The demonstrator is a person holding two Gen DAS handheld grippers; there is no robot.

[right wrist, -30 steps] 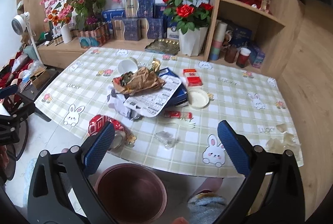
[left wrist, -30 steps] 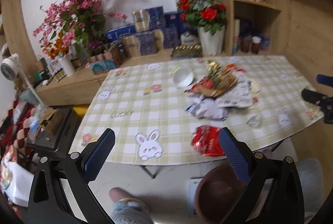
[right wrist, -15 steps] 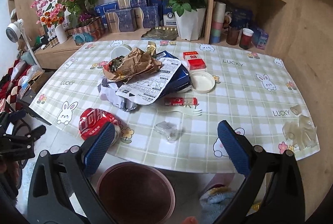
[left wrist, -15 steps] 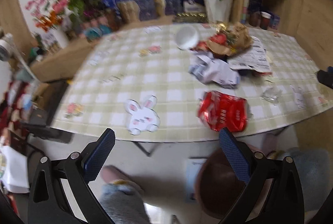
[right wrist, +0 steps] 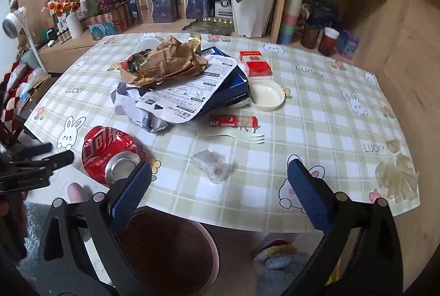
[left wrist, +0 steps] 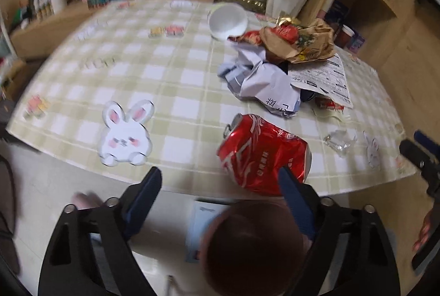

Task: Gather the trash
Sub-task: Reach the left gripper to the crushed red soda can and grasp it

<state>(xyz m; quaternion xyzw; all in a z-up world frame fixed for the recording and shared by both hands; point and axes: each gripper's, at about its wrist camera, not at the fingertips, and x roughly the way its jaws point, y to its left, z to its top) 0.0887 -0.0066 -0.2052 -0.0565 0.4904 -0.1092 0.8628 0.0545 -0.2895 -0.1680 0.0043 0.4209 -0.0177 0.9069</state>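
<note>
The left wrist view is smeared with motion blur, worst along its upper left, where the boxes and flowers behind the tabletop (left wrist: 176,92) cannot be read. The left gripper (left wrist: 220,186) has its fingers apart and closing, gripping nothing; the crushed red soda can (left wrist: 264,153) lies at the tabletop's near edge, right of centre, and the right-hand finger (left wrist: 294,194) overlaps its lower corner, so whether they touch is unclear. Below, a dark reddish-brown bin (left wrist: 253,249) on the floor is half hidden by that finger and blurred.

In the sharper right wrist view the right gripper (right wrist: 220,183) is spread wide and empty above the near edge. A crumpled clear plastic wrapper (right wrist: 211,161) lies between its fingers but farther off, untouched. The trash pile (right wrist: 176,81) sits upper centre: a brown paper bag covers printed packaging and a dark blue box, whose lower parts are buried. A white plastic fork (right wrist: 233,135) lies beside it.
</note>
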